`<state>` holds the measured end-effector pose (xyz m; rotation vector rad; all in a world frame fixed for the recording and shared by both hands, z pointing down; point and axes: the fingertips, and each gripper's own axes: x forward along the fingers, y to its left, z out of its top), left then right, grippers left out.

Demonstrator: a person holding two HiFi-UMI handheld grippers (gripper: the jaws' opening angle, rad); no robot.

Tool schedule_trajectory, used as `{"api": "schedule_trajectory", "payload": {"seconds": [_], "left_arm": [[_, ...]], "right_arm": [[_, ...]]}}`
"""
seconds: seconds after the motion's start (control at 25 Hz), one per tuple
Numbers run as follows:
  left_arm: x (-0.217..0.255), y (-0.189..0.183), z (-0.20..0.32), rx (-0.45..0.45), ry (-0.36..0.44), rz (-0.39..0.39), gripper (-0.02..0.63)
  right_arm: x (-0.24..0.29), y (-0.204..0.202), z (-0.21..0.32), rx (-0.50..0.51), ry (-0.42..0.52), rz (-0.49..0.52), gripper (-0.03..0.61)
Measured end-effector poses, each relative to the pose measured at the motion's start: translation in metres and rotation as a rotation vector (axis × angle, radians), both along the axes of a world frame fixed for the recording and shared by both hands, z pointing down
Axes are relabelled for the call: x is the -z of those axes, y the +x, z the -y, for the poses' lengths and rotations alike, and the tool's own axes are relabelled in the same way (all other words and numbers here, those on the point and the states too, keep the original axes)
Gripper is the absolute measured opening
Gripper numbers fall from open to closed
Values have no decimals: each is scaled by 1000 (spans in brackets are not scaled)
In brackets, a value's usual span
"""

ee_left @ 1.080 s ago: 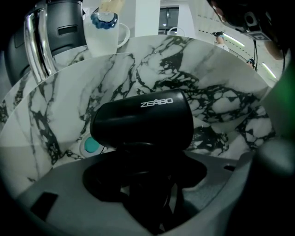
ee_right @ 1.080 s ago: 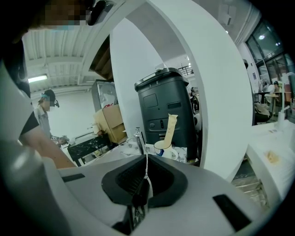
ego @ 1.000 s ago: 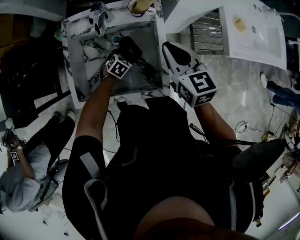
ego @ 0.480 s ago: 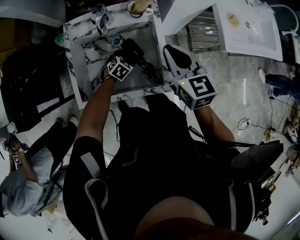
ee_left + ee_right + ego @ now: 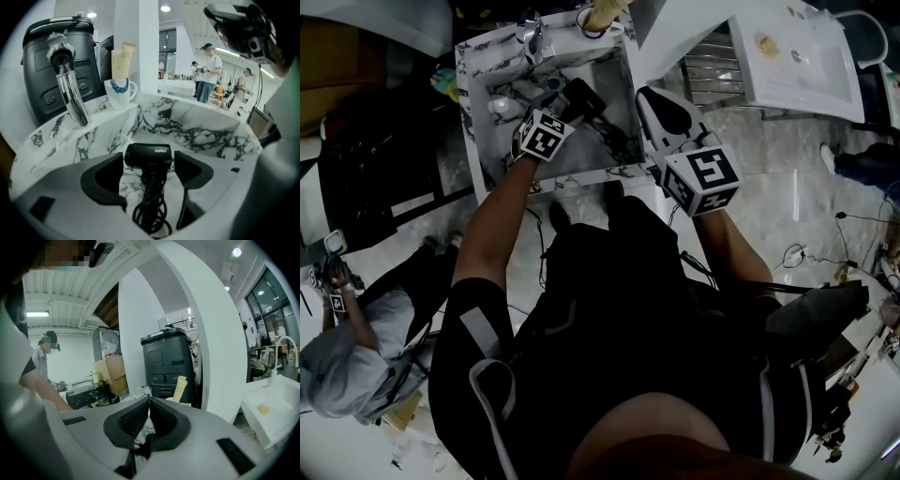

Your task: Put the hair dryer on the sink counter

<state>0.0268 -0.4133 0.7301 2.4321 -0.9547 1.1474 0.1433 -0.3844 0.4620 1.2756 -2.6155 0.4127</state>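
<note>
Standing wide apart, the jaws of the left gripper (image 5: 149,160) flank the hair dryer (image 5: 149,155), one jaw just beside each end of its black body, with only a sliver of gap on the right side. The dryer lies low in the marble sink (image 5: 197,136), down in the basin and not up on the sink counter (image 5: 47,133). Its body lies crosswise, its long axis running from jaw to jaw with the printed side facing back at the gripper; which end is the nozzle cannot be told. From the body's middle the handle and the bundled black cord (image 5: 150,211) run back toward the gripper, at right angles to the body. In the head view the left gripper (image 5: 565,112) reaches into the basin, the dryer (image 5: 583,97) at its tip. The right gripper (image 5: 149,401) has its jaws pressed together on nothing, and in the head view it (image 5: 645,96) hangs over the sink's right edge. On the counter behind the basin stand a chrome faucet (image 5: 70,89) and a white mug (image 5: 119,91), with a dark appliance (image 5: 56,56) behind them. People (image 5: 206,70) stand far off in the background.
</note>
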Motion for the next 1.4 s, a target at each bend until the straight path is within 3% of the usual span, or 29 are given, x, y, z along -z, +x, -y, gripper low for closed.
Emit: {"api": "schedule_trajectory", "payload": {"seconds": [0.24, 0.72, 0.84, 1.08, 1.24, 1.4], "left_arm": [[83, 7, -19, -15, 116, -165, 342], [225, -21, -67, 76, 304, -422, 311], [248, -31, -81, 102, 352, -455, 207], [282, -50, -106, 144, 422, -506, 184], [320, -75, -122, 246, 492, -575, 52], [352, -97, -139, 312, 579, -603, 11]], "right_arm": [[23, -15, -10, -6, 51, 17, 25], [71, -57, -32, 0, 140, 62, 25], [78, -66, -40, 6, 153, 69, 25], [91, -82, -48, 17, 180, 89, 25], [97, -93, -54, 23, 186, 100, 25], [102, -99, -58, 9, 187, 119, 25]]}}
